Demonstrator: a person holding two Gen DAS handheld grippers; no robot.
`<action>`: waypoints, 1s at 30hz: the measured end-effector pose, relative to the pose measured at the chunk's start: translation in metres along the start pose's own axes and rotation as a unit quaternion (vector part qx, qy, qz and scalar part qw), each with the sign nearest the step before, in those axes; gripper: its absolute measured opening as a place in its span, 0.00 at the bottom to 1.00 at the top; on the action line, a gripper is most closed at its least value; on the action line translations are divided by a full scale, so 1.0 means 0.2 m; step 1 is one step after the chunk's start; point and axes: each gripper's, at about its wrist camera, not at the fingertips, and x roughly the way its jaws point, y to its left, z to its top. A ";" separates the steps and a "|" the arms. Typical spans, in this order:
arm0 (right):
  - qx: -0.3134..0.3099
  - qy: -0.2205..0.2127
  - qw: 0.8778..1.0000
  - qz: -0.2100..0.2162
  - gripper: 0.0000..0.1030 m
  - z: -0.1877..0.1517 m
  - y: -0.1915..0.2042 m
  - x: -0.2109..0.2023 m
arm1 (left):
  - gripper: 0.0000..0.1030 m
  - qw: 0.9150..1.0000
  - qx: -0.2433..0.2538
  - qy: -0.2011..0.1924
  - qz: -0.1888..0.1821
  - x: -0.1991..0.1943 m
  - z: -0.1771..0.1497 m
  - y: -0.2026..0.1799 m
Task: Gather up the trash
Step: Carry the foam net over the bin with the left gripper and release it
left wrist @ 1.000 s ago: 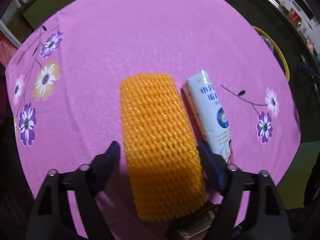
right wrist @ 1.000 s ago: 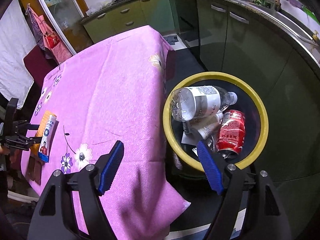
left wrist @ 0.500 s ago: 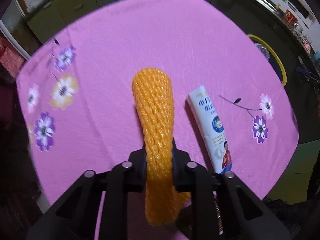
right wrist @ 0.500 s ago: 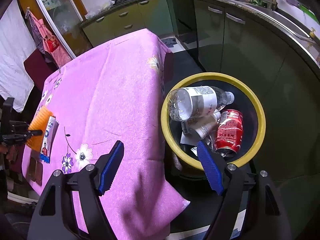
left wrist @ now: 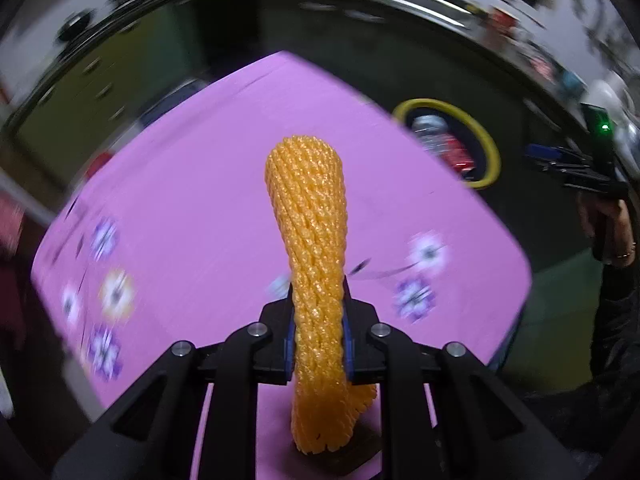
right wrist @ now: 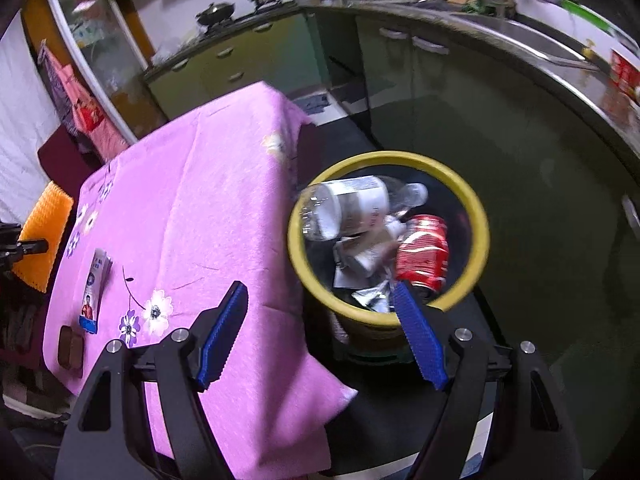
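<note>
The orange foam net sleeve [left wrist: 310, 240] is held pinched between the blue pads of the left gripper [left wrist: 316, 340]. The sleeve is squeezed narrow at the grip and flares above and below it, so the hold is judged firm enough for carrying. The jaws have just been closing, with the sleeve between them. In the right wrist view the sleeve [right wrist: 42, 236] is seen clear of the pink flowered tablecloth [right wrist: 192, 200], beyond the table's far left edge; it appears to be lifted off the cloth so that it does not drag on the way to the bin.

The right gripper [right wrist: 320, 332] is held with its fingers wide apart and nothing between them. It hangs over the near corner of the table, with the yellow-rimmed trash bin [right wrist: 478, 216] just past its right finger. It is judged to be parked there, free for the next pick.

The bin stands on the floor just beside the table's edge, presumably so that items need only a short carry. A clear plastic bottle [right wrist: 352, 204], a red can [right wrist: 424, 252] and crumpled wrappers are already inside.

One white and blue packet [right wrist: 94, 284] is left lying flat on the cloth near the front left edge, with a small brown object [right wrist: 70, 346] just beside it; what the latter is cannot be told.

The task is judged partly done: the sleeve is in hand, the packet not yet collected.
</note>
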 end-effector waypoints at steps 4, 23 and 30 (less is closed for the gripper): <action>0.026 -0.022 0.999 -0.019 0.73 -0.09 -0.12 -0.14 | 0.16 0.997 0.066 -0.012 -0.045 0.10 0.30 -0.27; 0.108 -0.012 0.993 -0.043 0.73 -0.40 -0.52 -0.29 | 0.54 0.986 0.152 0.023 -0.064 1.11 1.10 -1.13; 0.106 -0.007 0.994 -0.039 0.73 -0.39 -0.49 -0.26 | 0.71 0.986 0.146 0.019 -0.078 1.06 1.08 -1.10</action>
